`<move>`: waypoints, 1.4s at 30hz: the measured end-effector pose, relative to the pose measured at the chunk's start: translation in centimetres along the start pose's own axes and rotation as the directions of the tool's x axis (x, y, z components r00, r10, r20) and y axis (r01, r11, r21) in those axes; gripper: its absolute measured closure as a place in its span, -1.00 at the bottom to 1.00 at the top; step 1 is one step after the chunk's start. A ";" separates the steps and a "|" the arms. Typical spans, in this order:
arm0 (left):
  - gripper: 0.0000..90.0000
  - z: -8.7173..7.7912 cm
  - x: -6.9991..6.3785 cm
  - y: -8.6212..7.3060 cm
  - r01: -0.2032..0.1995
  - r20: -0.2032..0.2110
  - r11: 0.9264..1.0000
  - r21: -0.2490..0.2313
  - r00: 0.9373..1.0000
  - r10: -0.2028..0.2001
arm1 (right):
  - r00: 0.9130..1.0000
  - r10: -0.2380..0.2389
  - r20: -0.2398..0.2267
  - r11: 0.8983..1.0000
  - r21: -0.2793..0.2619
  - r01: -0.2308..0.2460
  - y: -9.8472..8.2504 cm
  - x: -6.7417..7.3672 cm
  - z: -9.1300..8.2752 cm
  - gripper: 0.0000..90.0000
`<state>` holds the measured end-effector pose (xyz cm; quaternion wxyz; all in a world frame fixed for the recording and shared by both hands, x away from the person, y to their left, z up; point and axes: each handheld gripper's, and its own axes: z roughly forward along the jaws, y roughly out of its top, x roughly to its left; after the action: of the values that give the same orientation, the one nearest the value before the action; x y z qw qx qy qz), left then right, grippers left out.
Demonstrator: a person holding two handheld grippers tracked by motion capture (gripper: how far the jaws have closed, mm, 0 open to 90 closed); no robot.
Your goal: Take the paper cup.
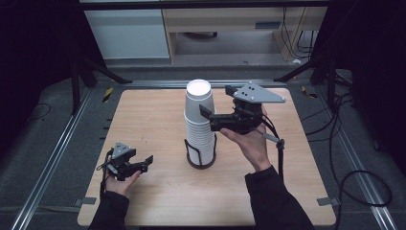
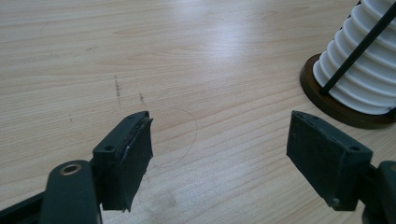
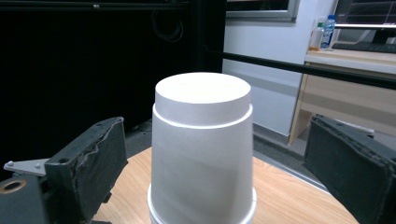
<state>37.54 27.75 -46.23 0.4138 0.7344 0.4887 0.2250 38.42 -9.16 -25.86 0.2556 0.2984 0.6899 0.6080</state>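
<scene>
In the high view, nearest the camera, two dark sleeves come in from the bottom edge, and the left hand point(image 1: 119, 181) rests low on the wooden tabletop point(image 1: 158, 120) holding the left tool point(image 1: 146, 163), whose jaws stand apart with nothing between them. Near the middle of the tabletop a tall stack of white paper cups point(image 1: 198, 122), set upside down, stands upright in a black wire holder on a dark round base point(image 1: 200, 162). The right hand point(image 1: 251, 141) holds the right tool point(image 1: 207, 115) up beside the upper part of the stack, its grey three-cornered plate on top and its jaws pointing at the cups from the right. In the left gripper view, the two black jaws rise from the bottom edge wide apart over bare wood, gripping nothing; the lower ribs of the cup stack point(image 2: 362, 70) and the dark base point(image 2: 327, 100) sit off to the upper right, near but not touching the tool. In the right gripper view, the top cup point(image 3: 203, 140) of the stack stands upright straight ahead between the two padded jaws, which are spread open on either side of it with a clear gap to each pad, so the cup is not gripped.
</scene>
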 end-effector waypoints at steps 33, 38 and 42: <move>-0.53 0.2 -0.1 0.0 -0.002 0.005 1.000 0.015 1.000 0.002 | 0.999 0.043 0.000 0.997 0.060 -0.043 -2.4 0.2 5.8 -0.84; -0.53 0.3 -0.1 0.0 -0.003 0.006 1.000 0.017 1.000 0.003 | 0.999 0.040 0.004 0.997 0.064 -0.040 -2.6 0.2 6.1 -0.77; -0.53 0.3 -0.2 0.0 -0.004 0.006 1.000 0.017 1.000 0.004 | 0.999 0.032 0.001 0.998 0.057 -0.032 -2.5 0.4 6.0 -0.66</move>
<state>37.65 27.51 -46.41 0.4085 0.7395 0.4880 0.2193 42.13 -4.96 -29.15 0.2372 0.3168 0.7022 0.5919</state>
